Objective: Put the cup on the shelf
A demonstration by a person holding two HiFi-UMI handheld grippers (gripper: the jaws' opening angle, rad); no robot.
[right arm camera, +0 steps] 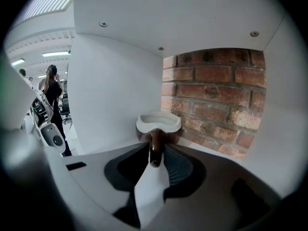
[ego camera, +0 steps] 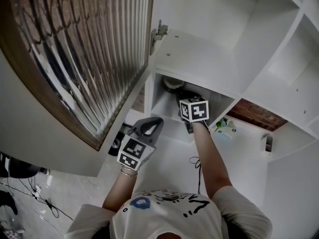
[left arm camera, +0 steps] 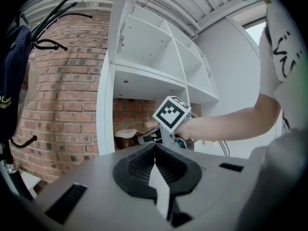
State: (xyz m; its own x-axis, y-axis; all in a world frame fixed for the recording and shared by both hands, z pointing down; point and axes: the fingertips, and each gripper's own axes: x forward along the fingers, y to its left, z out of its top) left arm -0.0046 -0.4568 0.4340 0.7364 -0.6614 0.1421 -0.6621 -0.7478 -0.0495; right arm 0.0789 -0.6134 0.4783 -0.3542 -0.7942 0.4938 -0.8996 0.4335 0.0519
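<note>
A brown cup with a white rim (right arm camera: 159, 123) stands upright on the white shelf (right arm camera: 110, 148), near the brick back wall. My right gripper (right arm camera: 155, 154) reaches into that compartment. The cup's brown handle sits between its jaws, which are slightly apart and do not clamp it. In the head view the cup (ego camera: 173, 83) shows just beyond the right gripper (ego camera: 183, 96). The left gripper view shows the cup (left arm camera: 126, 137) from the side. My left gripper (ego camera: 149, 125) hangs lower left, outside the shelf, shut and empty.
An open cabinet door with ribbed glass (ego camera: 84, 49) stands close on the left. White shelf compartments (ego camera: 279, 68) rise to the right. Small green items (ego camera: 225, 125) lie on the white counter. A black coat rack (left arm camera: 53, 28) stands by the brick wall. A person (right arm camera: 50, 90) stands far off.
</note>
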